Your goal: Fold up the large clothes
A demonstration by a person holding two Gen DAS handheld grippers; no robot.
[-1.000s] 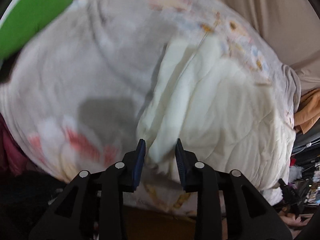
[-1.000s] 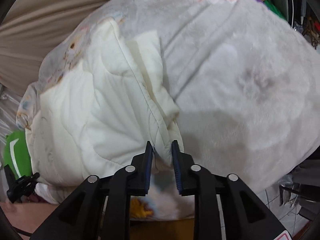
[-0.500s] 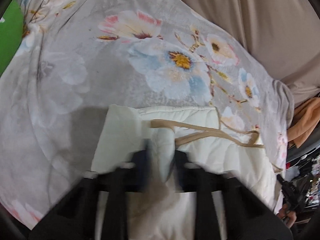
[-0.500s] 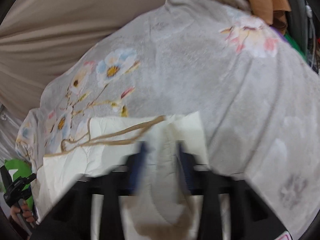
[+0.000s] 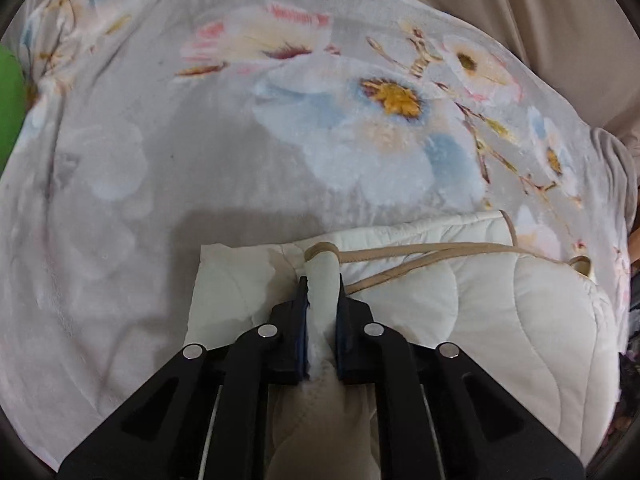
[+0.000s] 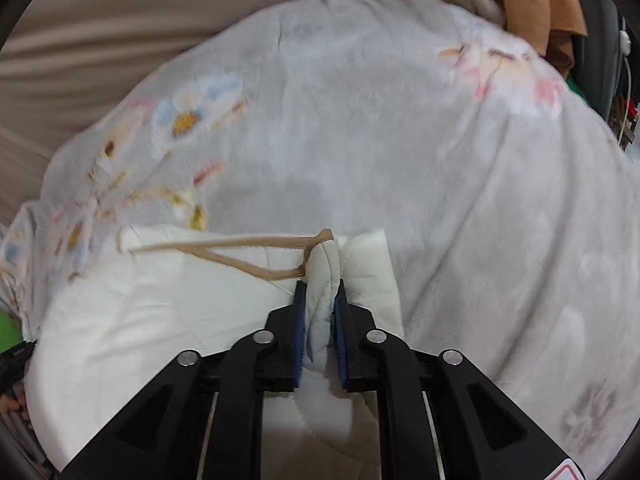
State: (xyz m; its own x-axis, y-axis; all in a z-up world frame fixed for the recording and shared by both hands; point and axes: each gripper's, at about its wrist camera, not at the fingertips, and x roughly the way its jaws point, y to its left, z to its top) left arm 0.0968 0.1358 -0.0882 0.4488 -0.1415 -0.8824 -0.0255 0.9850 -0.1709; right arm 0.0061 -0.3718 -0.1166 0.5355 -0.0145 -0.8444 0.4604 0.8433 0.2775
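A cream quilted garment (image 5: 500, 312) lies on a grey floral blanket (image 5: 200, 140). My left gripper (image 5: 321, 280) is shut on a bunched fold of the garment at its near left corner. A tan strap (image 5: 420, 250) runs from that fold across the garment's top edge. In the right wrist view the garment (image 6: 160, 312) fills the lower left, and my right gripper (image 6: 319, 284) is shut on a bunched fold at its right end, where the tan strap (image 6: 224, 242) also meets the fold.
The floral blanket (image 6: 440, 160) covers the whole work surface. A beige curtain (image 5: 560, 8) hangs behind it. Orange cloth (image 6: 540, 0) lies at the far right, with cluttered items (image 6: 624, 116) beyond. Something green (image 5: 10, 92) sits at the left edge.
Both grippers carried the garment's edge up and over, away from me, folding it. The garment went from spread and rumpled to a flatter folded strip with the tan strap on top.
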